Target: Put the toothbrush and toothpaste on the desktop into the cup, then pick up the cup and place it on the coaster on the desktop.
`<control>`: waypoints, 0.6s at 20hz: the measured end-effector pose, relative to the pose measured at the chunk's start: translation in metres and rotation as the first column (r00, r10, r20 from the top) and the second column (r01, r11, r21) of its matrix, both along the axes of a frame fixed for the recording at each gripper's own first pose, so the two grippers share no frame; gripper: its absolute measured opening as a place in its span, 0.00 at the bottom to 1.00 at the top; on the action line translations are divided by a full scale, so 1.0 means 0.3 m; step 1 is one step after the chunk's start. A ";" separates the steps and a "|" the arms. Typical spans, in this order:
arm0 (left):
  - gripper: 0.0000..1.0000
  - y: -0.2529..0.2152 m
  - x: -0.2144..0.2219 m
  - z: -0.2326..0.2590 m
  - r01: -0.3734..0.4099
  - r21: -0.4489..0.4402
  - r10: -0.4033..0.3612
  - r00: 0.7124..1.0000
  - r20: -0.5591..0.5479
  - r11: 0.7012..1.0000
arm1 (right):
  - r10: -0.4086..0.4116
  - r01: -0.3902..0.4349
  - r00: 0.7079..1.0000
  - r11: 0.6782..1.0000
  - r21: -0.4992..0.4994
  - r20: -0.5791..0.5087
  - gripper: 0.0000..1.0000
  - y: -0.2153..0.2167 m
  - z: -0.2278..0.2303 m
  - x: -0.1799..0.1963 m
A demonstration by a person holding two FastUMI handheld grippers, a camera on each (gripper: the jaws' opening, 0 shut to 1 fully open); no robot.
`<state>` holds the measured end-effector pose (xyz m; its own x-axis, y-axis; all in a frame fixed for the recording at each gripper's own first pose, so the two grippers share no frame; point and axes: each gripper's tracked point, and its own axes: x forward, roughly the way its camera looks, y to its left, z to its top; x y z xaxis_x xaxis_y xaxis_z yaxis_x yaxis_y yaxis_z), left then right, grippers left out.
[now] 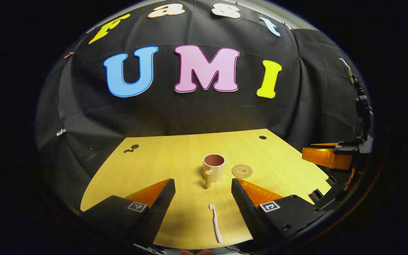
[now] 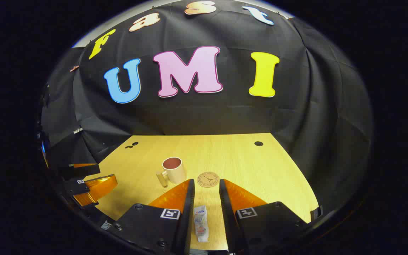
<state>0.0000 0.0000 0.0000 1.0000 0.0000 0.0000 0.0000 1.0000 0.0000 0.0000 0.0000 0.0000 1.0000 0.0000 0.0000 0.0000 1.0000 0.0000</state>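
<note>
A beige cup with a handle stands upright mid-table, and a round cork coaster lies just right of it. A white toothbrush lies on the wooden table near the front edge, between the spread fingers of my left gripper, which is open and above it. In the right gripper view a small toothpaste tube lies flat between the fingers of my right gripper; the jaws stand apart with a gap on each side of it. The cup and coaster sit just ahead.
The other gripper hovers at the table's right edge in the left gripper view, and at the left edge in the right gripper view. A cable hole marks the far right of the table. Black cloth walls close off the back and sides.
</note>
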 end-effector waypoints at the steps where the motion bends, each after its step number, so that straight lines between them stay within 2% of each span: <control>1: 0.99 0.001 0.004 -0.008 0.000 -0.001 0.000 1.000 -0.005 1.000 | 0.003 -0.003 1.000 1.000 -0.001 -0.004 0.43 0.002 -0.008 0.001; 10: 0.99 -0.004 0.013 -0.041 0.018 -0.006 -0.018 0.999 -0.044 1.000 | 0.013 -0.013 0.999 1.000 -0.004 -0.043 0.46 0.024 -0.044 0.012; 11: 0.99 -0.008 0.017 -0.049 0.025 -0.010 -0.025 0.999 -0.047 1.000 | 0.014 -0.014 0.999 1.000 -0.004 -0.050 0.41 0.022 -0.054 0.012; 12: 0.99 -0.015 0.016 -0.048 0.034 -0.016 -0.035 0.998 -0.048 0.999 | 0.017 -0.017 0.998 1.000 -0.002 -0.057 0.41 0.027 -0.060 0.013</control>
<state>0.0049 -0.0045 -0.0143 0.9982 -0.0352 -0.0484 0.0344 0.9993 -0.0158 0.0040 0.0082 -0.0179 0.9982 0.0170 -0.0568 -0.0172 0.9998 -0.0025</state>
